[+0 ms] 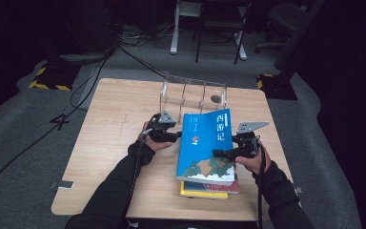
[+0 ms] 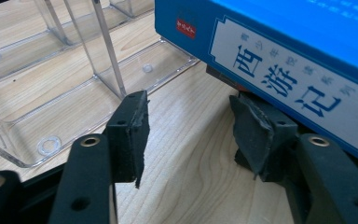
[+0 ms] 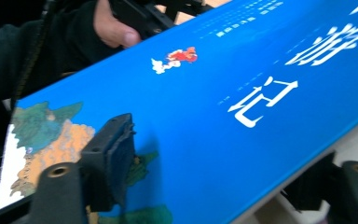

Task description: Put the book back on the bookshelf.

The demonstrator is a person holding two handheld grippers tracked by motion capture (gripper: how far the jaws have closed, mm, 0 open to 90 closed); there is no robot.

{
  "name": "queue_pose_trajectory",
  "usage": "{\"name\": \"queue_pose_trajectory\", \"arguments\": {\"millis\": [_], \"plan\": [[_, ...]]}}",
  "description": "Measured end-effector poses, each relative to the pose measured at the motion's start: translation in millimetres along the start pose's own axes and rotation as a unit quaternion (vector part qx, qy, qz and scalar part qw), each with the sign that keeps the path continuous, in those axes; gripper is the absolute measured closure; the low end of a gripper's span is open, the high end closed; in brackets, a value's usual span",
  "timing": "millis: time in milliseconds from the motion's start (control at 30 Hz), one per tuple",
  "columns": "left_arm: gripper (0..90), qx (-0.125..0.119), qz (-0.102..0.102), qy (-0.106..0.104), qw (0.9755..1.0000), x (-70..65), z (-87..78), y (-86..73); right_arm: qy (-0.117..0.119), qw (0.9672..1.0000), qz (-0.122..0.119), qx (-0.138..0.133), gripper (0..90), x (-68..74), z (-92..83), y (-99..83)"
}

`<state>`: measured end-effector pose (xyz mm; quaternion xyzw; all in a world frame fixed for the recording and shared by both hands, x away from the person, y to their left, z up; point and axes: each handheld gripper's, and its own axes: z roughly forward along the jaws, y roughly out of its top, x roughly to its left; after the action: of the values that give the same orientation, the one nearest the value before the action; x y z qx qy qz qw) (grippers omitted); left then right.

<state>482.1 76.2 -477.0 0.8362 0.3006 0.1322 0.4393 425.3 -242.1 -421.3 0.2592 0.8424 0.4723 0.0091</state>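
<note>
The blue book sits lifted above a small stack of books on the worktop, just in front of a clear plastic organizer. The right hand-held gripper straddles its edge, one jaw on the cover, one beneath; a firm clamp isn't certain. The left hand-held gripper is unclenched, one jaw tucked under the spine. The book could tip, slide off, or knock the organizer.
</note>
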Motion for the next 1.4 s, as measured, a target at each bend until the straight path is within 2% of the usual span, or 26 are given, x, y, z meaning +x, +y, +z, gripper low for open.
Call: {"name": "queue_pose_trajectory", "arguments": {"millis": [33,67,100,133,233,300,400,500,600,800,867,967,1100,1233,1267,1333,1400], "plan": [[46.2,0.0,0.0,-0.001,1.0,0.1,0.6,-0.1,0.004,1.0,-0.003,0.001,34.7,-1.2,0.6,1.1],[47.1,0.0,0.0,-0.001,1.0,0.1,0.6,-0.1,0.004,1.0,-0.003,0.001,34.7,-1.2,0.6,1.1],[47.4,-0.001,0.0,-0.002,1.0,0.0,1.7,-0.2,0.006,0.9999,0.001,-0.014,44.3,-3.7,-1.2,2.2],[47.4,-0.001,0.0,-0.002,1.0,0.0,1.7,-0.2,0.006,0.9999,0.001,-0.014,44.3,-3.7,-1.2,2.2],[50.2,-0.001,0.007,-0.005,1.0,0.0,2.0,0.5,0.005,0.9996,-0.002,-0.028,51.6,-4.1,-3.3,1.9],[51.9,-0.001,0.006,-0.005,1.0,0.0,1.9,2.3,0.0,0.9992,-0.017,-0.037,53.6,-1.4,-4.0,1.9],[55.7,-0.001,0.011,-0.006,0.9999,-0.7,1.5,5.4,-0.007,0.9983,-0.031,-0.049,54.7,2.0,-4.9,1.8],[57.6,-0.007,0.007,-0.003,0.9999,-0.6,1.3,9.0,-0.011,0.9969,-0.044,-0.064,55.9,5.8,-5.9,0.7],[60.5,-0.021,-0.002,-0.011,0.9997,1.4,-1.0,13.9,-0.016,0.9951,-0.057,-0.079,57.2,11.6,-8.8,1.8],[65.8,-0.031,0.003,-0.02,0.9993,4.2,-7.5,24.7,-0.022,0.9927,-0.075,-0.093,57.7,17.4,-13.5,3.4],[66.6,-0.036,-0.007,-0.02,0.9991,5.6,-9.0,28.2,-0.024,0.9915,-0.082,-0.098,57.7,19.4,-15.3,3.8],[68.1,-0.054,-0.027,-0.033,0.9976,10.6,-12.6,34.2,-0.023,0.9885,-0.101,-0.109,57.7,24.3,-19.1,6.0],[73.7,-0.062,-0.008,-0.031,0.9976,9.9,-20.7,44.6,-0.026,0.9869,-0.113,-0.112,57.8,28.3,-22.1,7.9],[84.9,-0.066,-0.001,-0.041,0.9969,5.5,-27.3,52.3,-0.03,0.9851,-0.126,-0.114,57.7,31.7,-27.4,10.7],[84.9,-0.07,0.0,-0.049,0.9964,5.3,-28.9,54.0,-0.03,0.9851,-0.126,-0.114,57.7,31.7,-27.4,10.7],[89.5,-0.073,0.004,-0.052,0.9959,4.4,-32.1,58.0,-0.032,0.9849,-0.129,-0.112,57.5,32.7,-29.3,12.9],[89.6,-0.077,0.005,-0.06,0.9953,4.1,-34.0,60.6,-0.031,0.9859,-0.128,-0.103,56.8,32.4,-30.9,15.1]]}}
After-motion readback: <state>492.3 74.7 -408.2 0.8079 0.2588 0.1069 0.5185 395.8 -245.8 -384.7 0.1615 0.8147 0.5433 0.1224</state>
